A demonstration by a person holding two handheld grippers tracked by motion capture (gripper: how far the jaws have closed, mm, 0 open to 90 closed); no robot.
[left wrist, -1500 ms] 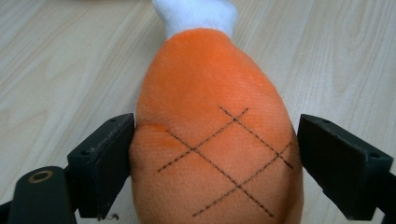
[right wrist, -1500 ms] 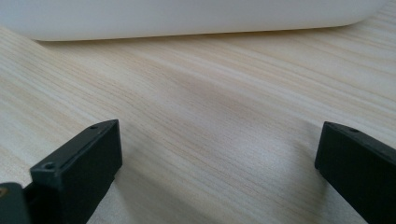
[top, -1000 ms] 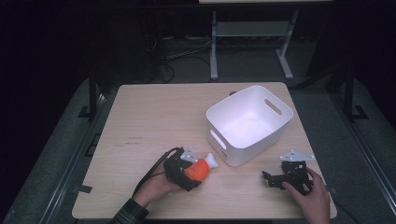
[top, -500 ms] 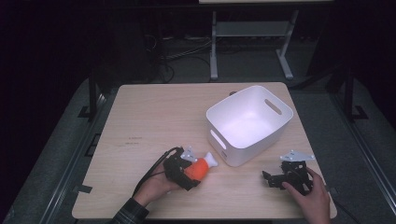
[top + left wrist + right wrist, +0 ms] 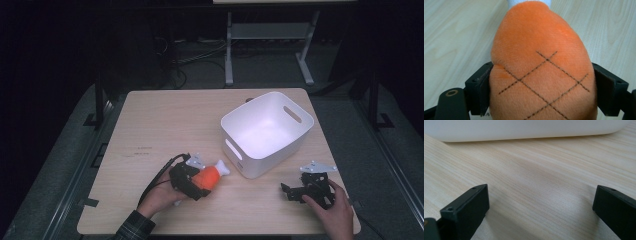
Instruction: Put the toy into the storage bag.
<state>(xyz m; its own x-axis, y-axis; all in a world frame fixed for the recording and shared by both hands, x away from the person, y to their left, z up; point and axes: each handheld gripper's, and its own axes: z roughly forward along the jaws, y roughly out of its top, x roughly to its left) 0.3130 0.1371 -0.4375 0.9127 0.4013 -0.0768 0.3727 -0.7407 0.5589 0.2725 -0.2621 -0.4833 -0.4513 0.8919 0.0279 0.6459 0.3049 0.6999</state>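
Observation:
An orange plush drumstick [image 5: 208, 176] with a white bone end lies low over the table's front, left of centre. My left gripper [image 5: 200, 183] is shut on it. In the left gripper view the orange plush toy [image 5: 541, 70] bulges between the two black jaws, stitched with a dark cross pattern. My right gripper [image 5: 288, 192] rests on the table at the front right, held by a hand. Its jaws stand wide apart with bare wood between them in the right gripper view [image 5: 541, 212].
A white plastic tub [image 5: 240, 150] with handle slots stands right of centre, between the two grippers; its wall [image 5: 524, 130] runs across the top of the right gripper view. The wooden table [image 5: 170, 120] has bare room at the left and back. Dark floor and a metal stand lie beyond.

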